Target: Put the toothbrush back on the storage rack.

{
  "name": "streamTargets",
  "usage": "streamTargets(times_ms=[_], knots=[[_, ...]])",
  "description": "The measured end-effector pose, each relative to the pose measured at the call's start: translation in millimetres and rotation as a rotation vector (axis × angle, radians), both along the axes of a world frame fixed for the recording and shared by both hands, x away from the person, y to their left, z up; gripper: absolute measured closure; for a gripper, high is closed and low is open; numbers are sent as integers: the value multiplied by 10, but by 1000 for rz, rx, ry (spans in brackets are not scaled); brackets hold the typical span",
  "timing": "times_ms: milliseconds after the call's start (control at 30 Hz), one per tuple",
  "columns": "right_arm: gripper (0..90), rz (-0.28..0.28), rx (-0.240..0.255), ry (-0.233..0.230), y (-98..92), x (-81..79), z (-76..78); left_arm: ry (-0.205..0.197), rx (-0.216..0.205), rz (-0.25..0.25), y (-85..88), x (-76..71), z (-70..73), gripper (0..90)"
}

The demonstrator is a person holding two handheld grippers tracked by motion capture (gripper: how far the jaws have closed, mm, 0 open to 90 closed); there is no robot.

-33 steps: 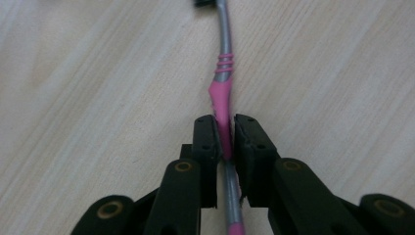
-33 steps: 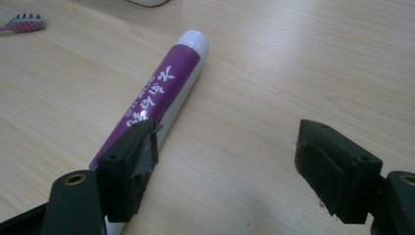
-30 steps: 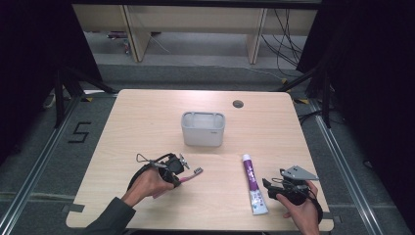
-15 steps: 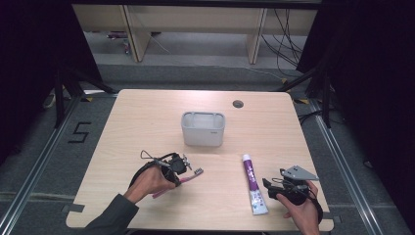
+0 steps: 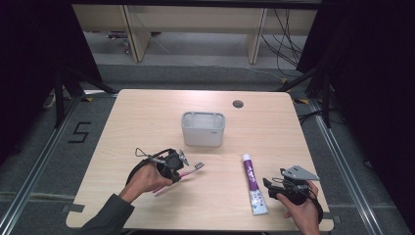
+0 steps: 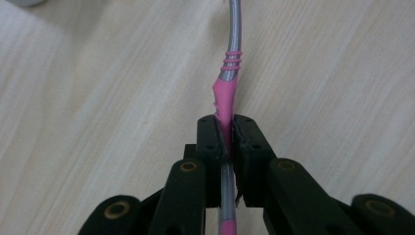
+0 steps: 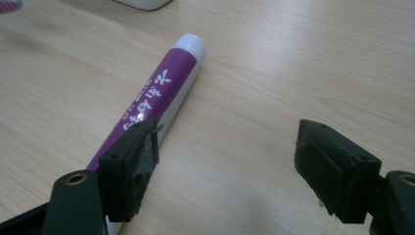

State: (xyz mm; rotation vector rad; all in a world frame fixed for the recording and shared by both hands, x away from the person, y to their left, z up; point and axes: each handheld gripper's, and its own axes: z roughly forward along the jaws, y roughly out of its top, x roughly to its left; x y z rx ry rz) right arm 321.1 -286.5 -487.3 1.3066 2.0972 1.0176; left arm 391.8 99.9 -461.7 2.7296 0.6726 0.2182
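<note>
My left gripper (image 5: 177,167) is shut on a pink and clear toothbrush (image 5: 188,170), whose brush head points right, toward the table's middle. In the left gripper view the black pads (image 6: 211,137) clamp the pink part of the toothbrush handle (image 6: 226,90) just above the wood. A purple and white toothpaste tube (image 5: 253,183) lies on the table at the front right, cap toward the back. My right gripper (image 5: 270,187) sits just right of the tube, open; in the right gripper view its left pad (image 7: 139,152) stands over the tube (image 7: 161,93), with nothing between the jaws.
A grey open-topped holder (image 5: 203,128) stands at the table's middle, behind both grippers. A dark round hole (image 5: 238,104) marks the wooden tabletop (image 5: 147,117) at the back right. A floor mark "5" (image 5: 80,132) lies to the left.
The left hand has shifted very slightly with the toothbrush in its grip. The right gripper and the tube have not moved.
</note>
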Motion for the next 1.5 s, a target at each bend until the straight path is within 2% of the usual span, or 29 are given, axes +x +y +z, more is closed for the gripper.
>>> streamTargets(times_ms=[100,233,267,333,433,467,567,633,733,800,833,1067,1100,1133,1233,1333,1400,1500], knots=[[257,18,-28,-26,-29,21,2,3,-24,17,26,-12,63,817],[257,14,-28,-27,-31,19,4,-12,-55,35,63,-22,135,817],[257,14,-28,-26,-31,19,4,-41,-64,5,85,4,163,817],[257,13,-28,-25,-31,19,3,-36,-90,6,118,13,209,817],[257,13,-28,-25,-32,19,2,-59,-115,25,166,32,260,817],[257,13,-28,-25,-33,19,3,-80,-137,33,184,37,276,817],[257,10,-26,-26,-33,20,2,-93,-185,49,219,48,322,817],[257,11,-26,-29,-34,22,0,-116,-213,54,241,59,355,817],[257,13,-28,-24,-33,22,1,-149,-279,88,277,58,405,817],[257,11,-26,-29,-34,20,1,-158,-294,90,293,63,427,817],[257,-2,5,6,-10,5,-2,-179,-344,106,323,67,461,817],[256,-2,-1,-5,-16,13,-7,-261,-452,167,433,134,550,817],[256,-1,-2,-5,-17,14,-7,-284,-471,184,441,145,556,817],[256,-1,-2,-5,-17,14,-7,-284,-471,184,441,145,556,817],[257,0,-3,-8,-18,15,-8,-334,-510,228,472,207,565,817],[256,0,-4,-8,-20,14,-7,-338,-524,250,486,242,573,816],[256,12,-11,-8,-39,23,-3,-368,-530,289,499,283,581,817],[256,12,-11,-8,-41,23,-3,-382,-559,311,506,318,594,816]])
